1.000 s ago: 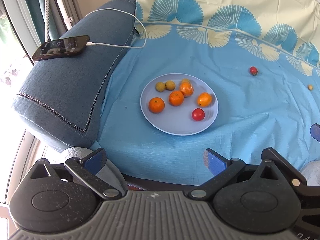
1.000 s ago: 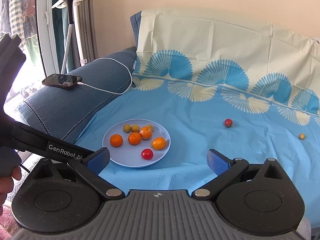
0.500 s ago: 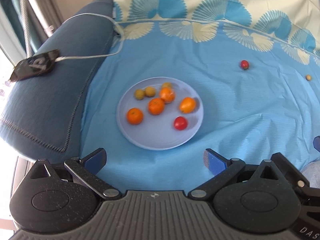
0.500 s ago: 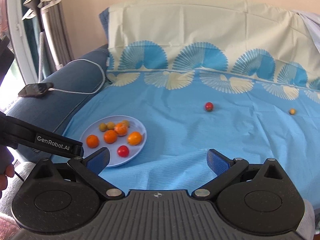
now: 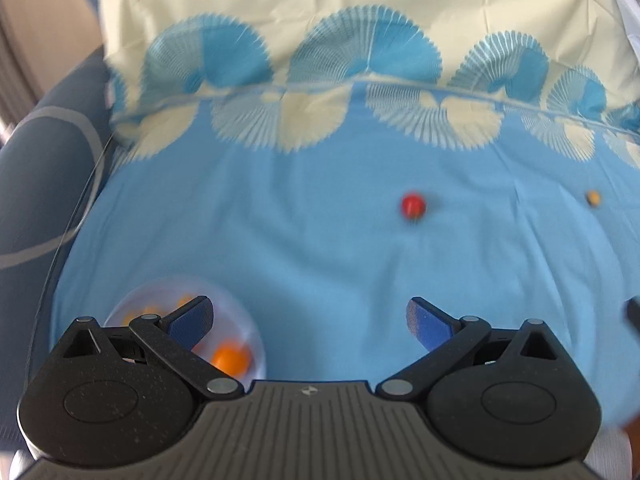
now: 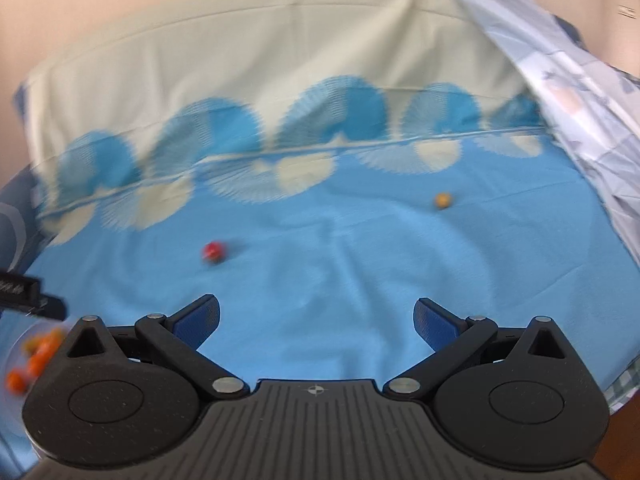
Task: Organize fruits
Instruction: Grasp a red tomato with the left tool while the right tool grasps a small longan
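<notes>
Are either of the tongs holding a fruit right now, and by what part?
Nothing is held. The left tongs and right tongs are both open and empty; the red fruit and small yellow fruit lie loose on the blue sheet.

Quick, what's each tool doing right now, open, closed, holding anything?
Left tool: open, holding nothing.
Right tool: open, holding nothing.

We see a sky-blue sheet (image 5: 320,248) with a cream band and blue-and-cream fan shapes along its border. On it lie a red fruit (image 5: 413,204) and a small yellow-brown fruit (image 6: 443,200). The pale plate (image 5: 256,344) carries orange fruits (image 5: 231,358). Our fingers (image 6: 200,320) wear deep blue pads on black frames.
</notes>
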Demonstrator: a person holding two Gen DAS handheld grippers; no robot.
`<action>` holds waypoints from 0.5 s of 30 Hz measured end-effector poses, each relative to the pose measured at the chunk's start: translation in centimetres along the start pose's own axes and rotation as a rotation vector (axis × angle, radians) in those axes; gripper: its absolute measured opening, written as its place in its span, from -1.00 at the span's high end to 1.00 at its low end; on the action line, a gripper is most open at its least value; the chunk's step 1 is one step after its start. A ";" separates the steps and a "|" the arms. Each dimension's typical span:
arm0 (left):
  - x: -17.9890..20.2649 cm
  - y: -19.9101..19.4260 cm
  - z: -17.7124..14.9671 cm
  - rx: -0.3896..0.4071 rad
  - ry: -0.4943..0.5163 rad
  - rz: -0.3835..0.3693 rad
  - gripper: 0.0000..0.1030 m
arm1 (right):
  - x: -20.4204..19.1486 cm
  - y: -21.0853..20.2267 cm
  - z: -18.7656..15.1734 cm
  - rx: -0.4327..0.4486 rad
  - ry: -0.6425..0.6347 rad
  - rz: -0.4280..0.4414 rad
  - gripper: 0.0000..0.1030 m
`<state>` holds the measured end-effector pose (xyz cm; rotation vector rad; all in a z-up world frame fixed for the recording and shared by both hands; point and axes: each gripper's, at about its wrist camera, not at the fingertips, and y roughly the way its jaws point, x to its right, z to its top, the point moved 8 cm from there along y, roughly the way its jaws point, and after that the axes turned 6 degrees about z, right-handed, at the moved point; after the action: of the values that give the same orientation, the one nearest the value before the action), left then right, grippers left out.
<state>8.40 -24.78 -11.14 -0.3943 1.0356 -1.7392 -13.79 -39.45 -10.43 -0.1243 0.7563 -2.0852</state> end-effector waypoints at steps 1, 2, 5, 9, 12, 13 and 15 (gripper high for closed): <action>1.0 1.4 1.2 0.008 0.000 0.003 -0.99 | 1.9 1.5 1.1 0.020 0.013 -0.034 -0.98; 2.2 2.9 2.3 0.012 -0.002 -0.002 -0.99 | 3.7 3.0 2.1 0.037 0.022 -0.062 -0.98; 5.5 7.4 4.8 0.028 0.013 -0.010 -0.99 | 9.5 8.4 5.0 0.063 0.063 -0.146 -0.98; 9.2 12.9 6.4 0.009 0.064 -0.003 -0.99 | 16.5 16.8 6.6 0.012 0.098 -0.223 -0.98; 10.9 15.7 6.9 0.006 0.109 0.015 -0.99 | 19.9 22.5 6.8 -0.050 0.117 -0.254 -0.98; 11.3 16.5 6.9 0.000 0.125 0.022 -0.99 | 20.8 23.9 6.8 -0.062 0.126 -0.254 -0.98; 11.9 18.2 6.5 -0.031 0.160 0.025 -1.00 | 22.2 26.4 6.6 -0.097 0.157 -0.260 -0.98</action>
<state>18.78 -40.08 -24.23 -0.2635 1.1772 -1.7556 -5.89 -70.90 -23.98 -0.1190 0.9808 -2.3240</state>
